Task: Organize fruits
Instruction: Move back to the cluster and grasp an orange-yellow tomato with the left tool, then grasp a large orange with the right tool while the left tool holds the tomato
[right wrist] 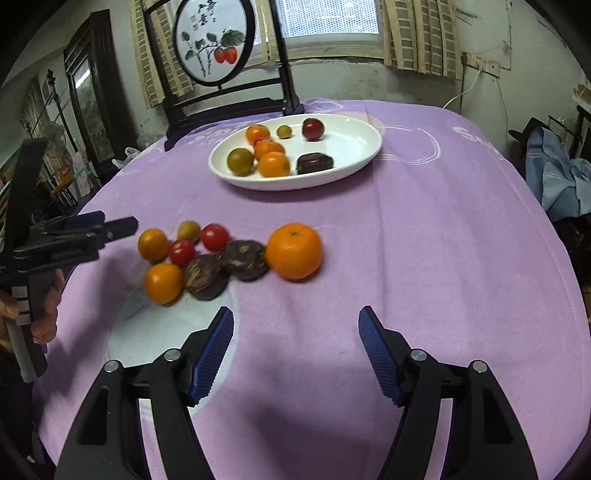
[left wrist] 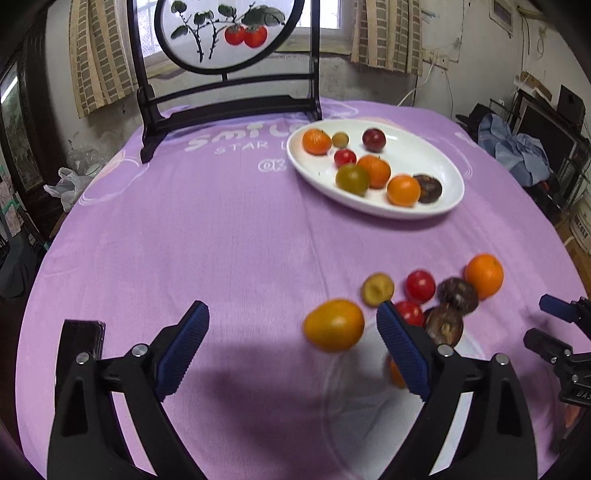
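Observation:
A white oval plate (left wrist: 439, 166) (right wrist: 354, 147) at the far side of the purple table holds several fruits: oranges, small tomatoes, a dark plum, a greenish fruit and a brown one. A loose pile lies nearer: a big orange (right wrist: 294, 251) (left wrist: 484, 275), two dark brown fruits (right wrist: 243, 260), red tomatoes (right wrist: 215, 237), small orange fruits (right wrist: 163, 282). My left gripper (left wrist: 291, 347) is open; an orange-yellow fruit (left wrist: 334, 325) lies between its fingers, untouched. My right gripper (right wrist: 295, 354) is open and empty, just short of the pile.
A dark wooden stand with a round painted panel (left wrist: 225, 33) (right wrist: 214, 44) stands at the table's far edge. The left gripper shows in the right view (right wrist: 85, 236). Curtains and a window lie behind; clutter sits at the right (left wrist: 517, 147).

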A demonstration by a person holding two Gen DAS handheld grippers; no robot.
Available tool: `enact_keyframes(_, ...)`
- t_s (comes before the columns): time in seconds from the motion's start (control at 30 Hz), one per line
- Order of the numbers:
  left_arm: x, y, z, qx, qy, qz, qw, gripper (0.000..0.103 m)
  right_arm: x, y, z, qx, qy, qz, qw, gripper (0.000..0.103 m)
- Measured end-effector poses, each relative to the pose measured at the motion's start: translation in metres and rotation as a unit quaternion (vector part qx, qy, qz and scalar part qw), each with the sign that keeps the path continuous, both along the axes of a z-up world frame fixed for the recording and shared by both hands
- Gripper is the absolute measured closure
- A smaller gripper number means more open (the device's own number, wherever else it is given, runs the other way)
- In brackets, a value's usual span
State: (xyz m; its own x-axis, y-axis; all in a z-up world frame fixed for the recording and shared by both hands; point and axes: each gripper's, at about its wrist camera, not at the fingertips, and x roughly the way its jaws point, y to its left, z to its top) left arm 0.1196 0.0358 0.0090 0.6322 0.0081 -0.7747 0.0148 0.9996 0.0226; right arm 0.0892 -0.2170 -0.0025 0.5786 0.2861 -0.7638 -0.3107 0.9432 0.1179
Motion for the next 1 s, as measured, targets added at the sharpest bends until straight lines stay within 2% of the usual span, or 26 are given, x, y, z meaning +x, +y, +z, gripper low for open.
enact_keyframes(0.2,-0.004,-0.002,-0.02,0.003,0.021,-0.01,0.9997,0.013,-0.01,0.014,-0.004,-0.01,0.001,0.024,1.0,0.031)
enact_keyframes(0.37,0.002,-0.005,-0.033,-0.004,0.037,-0.016,0.9992,0.013,-0.008,0.013,-0.006,0.001,0.007,0.026,1.0,0.028)
enact_keyframes(0.47,0.008,-0.001,-0.042,-0.031,0.057,-0.007,0.9979,0.021,-0.006,0.011,-0.009,0.011,0.014,0.026,1.0,0.028)
enact_keyframes(0.63,0.023,-0.003,-0.046,-0.024,0.061,0.001,0.9979,0.025,-0.006,0.012,-0.011,0.016,0.018,0.032,0.999,0.028)
enact_keyframes(0.67,0.027,-0.004,-0.045,-0.028,0.06,0.001,0.9978,0.031,-0.006,0.013,-0.012,0.016,0.019,0.034,0.999,0.028)
enact_keyframes(0.73,0.032,-0.011,-0.043,-0.035,0.051,-0.015,0.998,0.05,-0.007,0.015,-0.013,0.013,0.021,0.036,0.999,0.028)
enact_keyframes(0.77,0.032,-0.012,-0.042,-0.041,0.05,-0.024,0.9977,0.065,-0.009,0.017,-0.012,0.011,0.022,0.04,0.999,0.028)
enact_keyframes(0.9,0.029,-0.018,-0.04,-0.026,0.044,-0.029,0.9983,0.065,-0.014,0.026,-0.01,0.003,0.022,0.061,0.998,0.028)
enact_keyframes(1.0,0.024,-0.012,-0.038,-0.034,0.045,-0.021,0.9982,0.065,-0.012,0.03,-0.009,-0.016,0.014,0.056,0.998,0.028)
